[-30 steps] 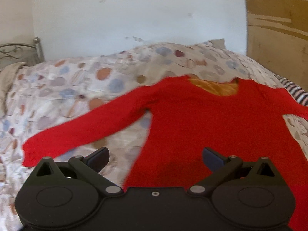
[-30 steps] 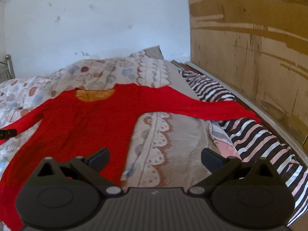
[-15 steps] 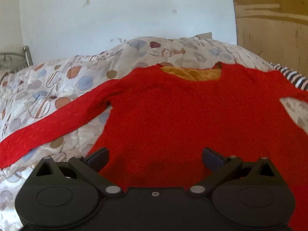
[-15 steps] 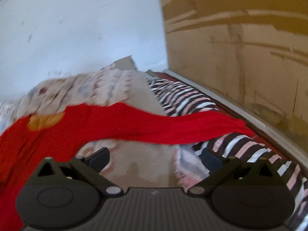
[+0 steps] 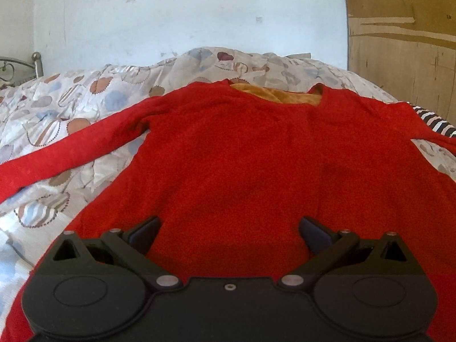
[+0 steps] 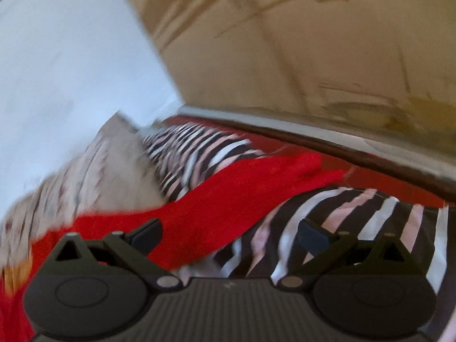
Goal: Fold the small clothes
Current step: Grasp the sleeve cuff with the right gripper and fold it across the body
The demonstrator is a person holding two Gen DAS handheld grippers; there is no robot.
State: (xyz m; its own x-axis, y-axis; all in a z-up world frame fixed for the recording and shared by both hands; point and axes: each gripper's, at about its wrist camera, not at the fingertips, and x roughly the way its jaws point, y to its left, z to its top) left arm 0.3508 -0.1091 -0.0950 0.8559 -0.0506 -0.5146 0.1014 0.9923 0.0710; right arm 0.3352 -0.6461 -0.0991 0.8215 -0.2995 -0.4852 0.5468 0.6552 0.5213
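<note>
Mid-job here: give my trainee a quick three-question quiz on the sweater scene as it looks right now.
1. True or false: the left gripper is shut on the red sweater.
2. Multiple choice: the sweater's sleeve in the right wrist view lies across A) a striped cloth, B) a wooden chair, C) a bare floor.
3. Fill in: the lining at the neckline is ____ coloured.

Key
1. False: its jaws stand wide apart over the sweater's body, gripping nothing.
2. A. The right gripper is also open, with the sleeve ahead of it.
3. Orange-yellow.
</note>
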